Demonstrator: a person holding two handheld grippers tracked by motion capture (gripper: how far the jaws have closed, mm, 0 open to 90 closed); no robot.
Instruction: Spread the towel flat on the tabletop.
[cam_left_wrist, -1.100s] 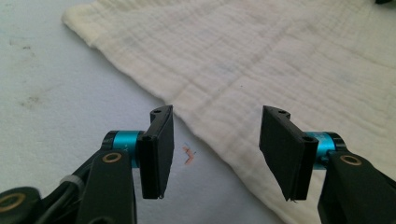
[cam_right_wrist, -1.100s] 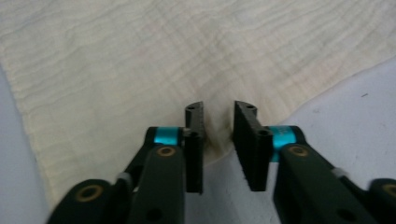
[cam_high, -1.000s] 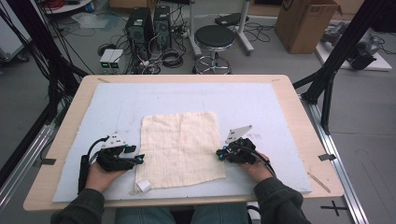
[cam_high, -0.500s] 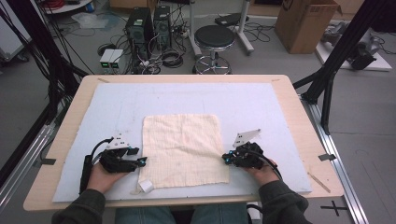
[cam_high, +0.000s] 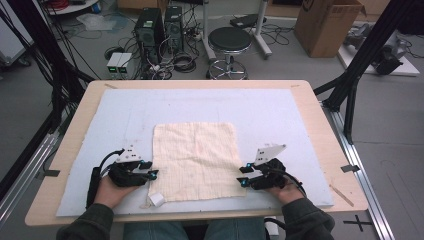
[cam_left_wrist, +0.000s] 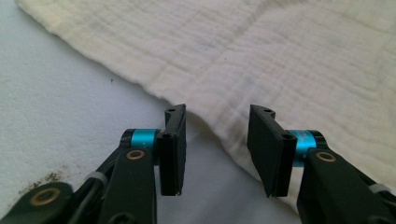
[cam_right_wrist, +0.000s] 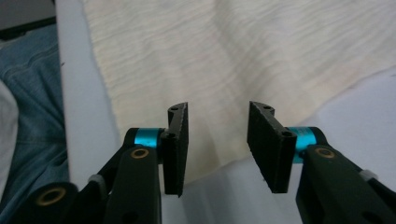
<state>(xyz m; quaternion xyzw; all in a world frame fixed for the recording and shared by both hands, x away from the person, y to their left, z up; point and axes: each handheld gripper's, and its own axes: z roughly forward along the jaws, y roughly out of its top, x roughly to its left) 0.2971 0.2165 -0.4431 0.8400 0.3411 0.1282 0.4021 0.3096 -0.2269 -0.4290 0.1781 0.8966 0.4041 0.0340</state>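
Observation:
A cream cloth (cam_high: 196, 159) lies flat and spread on the pale blue mat (cam_high: 280, 115), near the table's front. My left gripper (cam_high: 152, 170) rests at the cloth's left edge, near the front left corner, jaws open. In the left gripper view the cloth's edge (cam_left_wrist: 187, 100) runs just ahead of the open left gripper (cam_left_wrist: 217, 140). My right gripper (cam_high: 243, 176) sits at the cloth's front right corner, open too. In the right gripper view the right gripper (cam_right_wrist: 217, 140) hangs open over the cloth's corner (cam_right_wrist: 210, 158). Nothing is held.
A small white tag (cam_high: 156, 199) sticks out at the cloth's front left corner. The wooden table edge (cam_high: 330, 130) frames the mat. Behind the table stand a stool (cam_high: 229, 40), computer towers (cam_high: 148, 26) and cables. A cardboard box (cam_high: 327, 25) is on the floor at the back right.
Both grippers have slid toward the front of the table along the cloth's side edges. The right one has also moved slightly outward. The cloth has stayed flat.

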